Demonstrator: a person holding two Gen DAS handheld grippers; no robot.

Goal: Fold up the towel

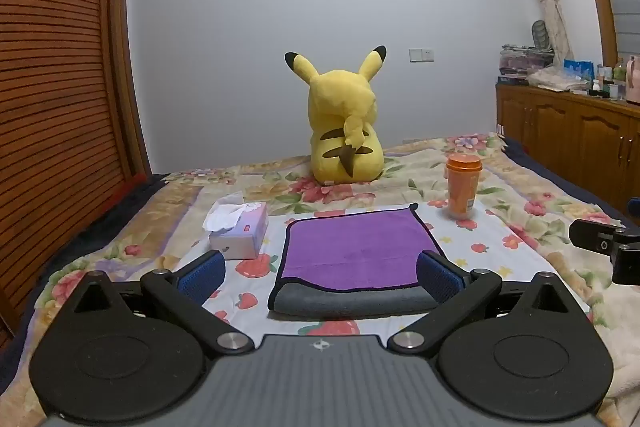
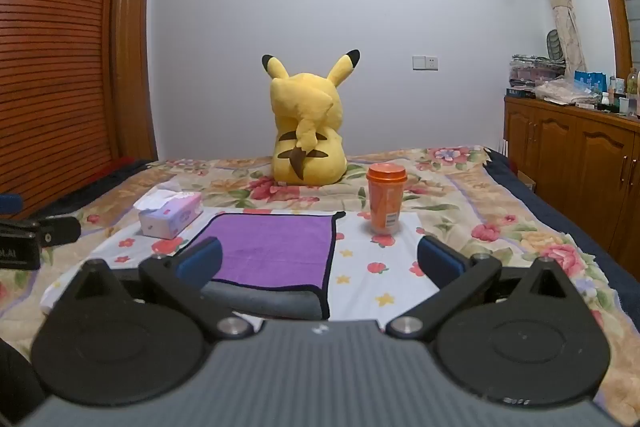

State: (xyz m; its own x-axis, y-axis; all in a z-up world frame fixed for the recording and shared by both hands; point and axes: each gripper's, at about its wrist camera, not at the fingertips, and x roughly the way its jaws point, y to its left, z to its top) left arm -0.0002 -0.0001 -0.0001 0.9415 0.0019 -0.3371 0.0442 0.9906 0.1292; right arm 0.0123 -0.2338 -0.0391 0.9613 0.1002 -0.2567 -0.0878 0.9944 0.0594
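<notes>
Both the left tool [image 1: 320,277] and right tool [image 2: 320,263] are held spread, pinching nothing. The orange cup [image 1: 463,185] beside the towel [image 1: 356,247] could be toppled if a fold is swung wide.

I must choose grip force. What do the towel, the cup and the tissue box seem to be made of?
Towel: soft fuzzy cloth, likely microfiber; purple face, grey back, dark stitched edge.
Cup: seems smooth plastic, orange with a lid.
Tissue box: printed cardboard, matte, with thin paper sticking out.
</notes>
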